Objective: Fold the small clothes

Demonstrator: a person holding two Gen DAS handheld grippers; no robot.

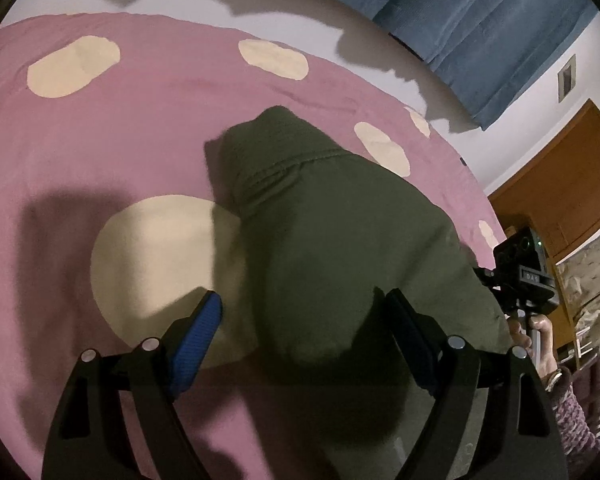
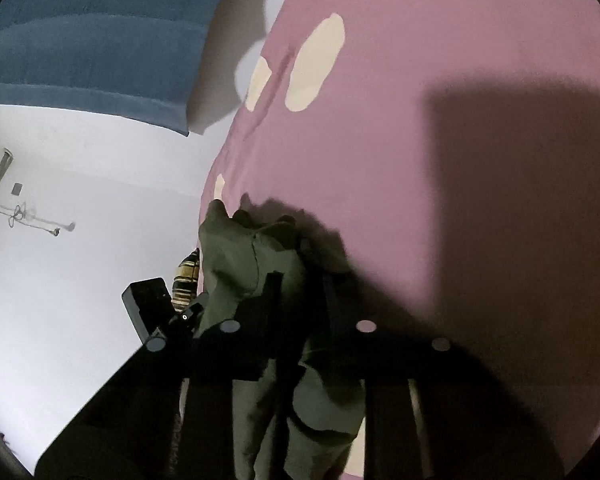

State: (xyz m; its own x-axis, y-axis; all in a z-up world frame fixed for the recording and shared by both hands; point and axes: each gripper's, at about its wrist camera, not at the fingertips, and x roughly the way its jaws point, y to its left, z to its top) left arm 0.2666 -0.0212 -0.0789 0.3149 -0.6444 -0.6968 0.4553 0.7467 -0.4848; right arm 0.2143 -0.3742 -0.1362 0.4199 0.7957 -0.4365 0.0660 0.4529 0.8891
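Left wrist view showed us our left gripper [image 1: 302, 320] spread wide, holding nothing, its blue-padded fingers [image 1: 198, 336] either side of the near edge of an olive-green garment [image 1: 340, 240]. That garment lay bunched on a pink bedspread [image 1: 120, 132] with cream spots. At the right edge we saw our right hand [image 1: 534, 338] on its device. From the right wrist, our right gripper [image 2: 300, 284] had its jaws drawn close on a fold of the garment [image 2: 240, 256], near the bedspread [image 2: 440, 100] edge.
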